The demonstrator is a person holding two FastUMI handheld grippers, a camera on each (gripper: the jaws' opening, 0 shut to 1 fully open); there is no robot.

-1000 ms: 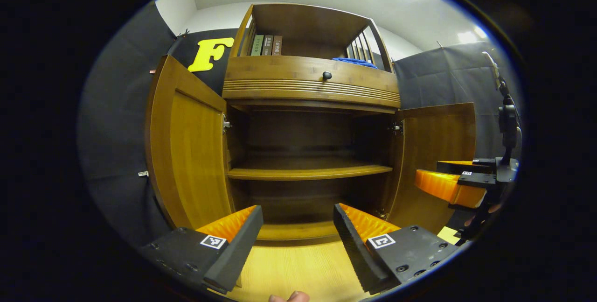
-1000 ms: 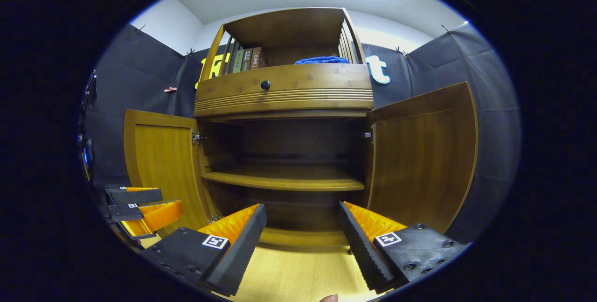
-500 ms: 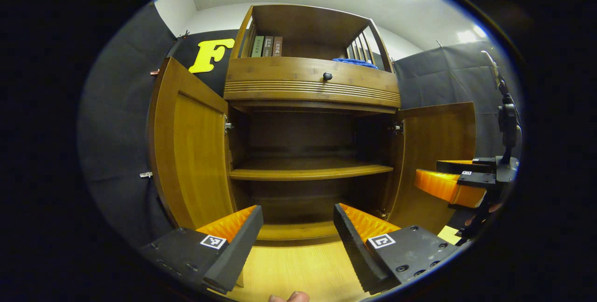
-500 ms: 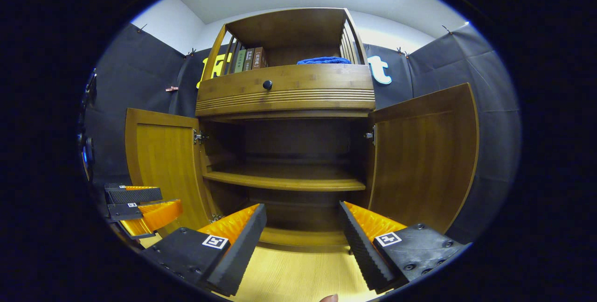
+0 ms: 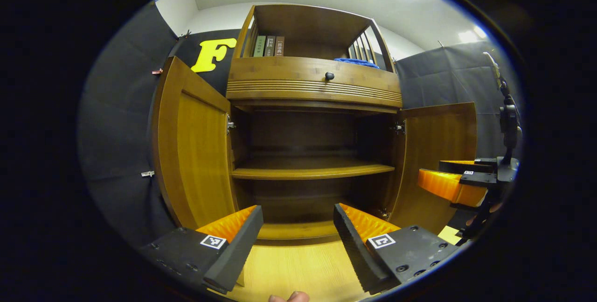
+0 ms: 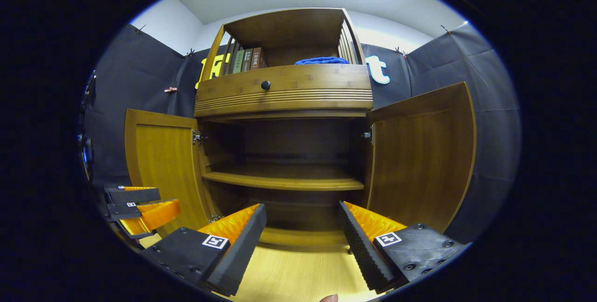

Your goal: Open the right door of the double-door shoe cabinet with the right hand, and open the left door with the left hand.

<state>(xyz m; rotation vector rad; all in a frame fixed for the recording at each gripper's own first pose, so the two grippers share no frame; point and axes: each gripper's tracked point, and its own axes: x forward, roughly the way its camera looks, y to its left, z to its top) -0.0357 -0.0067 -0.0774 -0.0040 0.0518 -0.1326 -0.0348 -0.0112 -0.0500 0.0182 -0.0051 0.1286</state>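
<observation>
Cabinet (image 5: 313, 92) stands ahead in the left gripper view, left door (image 5: 196, 138) and right door (image 5: 438, 152) swung wide, its shelf (image 5: 310, 170) bare; the left gripper (image 5: 298, 241) gapes, holding nothing. In the right gripper view, books (image 6: 246, 59) and a blue cloth (image 6: 322, 60) sit in the top bay, titles unreadable; the right gripper (image 6: 303, 241) gapes too, gripping nothing.

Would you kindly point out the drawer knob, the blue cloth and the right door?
drawer knob (image 6: 265, 85), right gripper view, its round front.
blue cloth (image 6: 322, 60), right gripper view, its front fold.
right door (image 6: 422, 162), right gripper view, its inner panel.
</observation>
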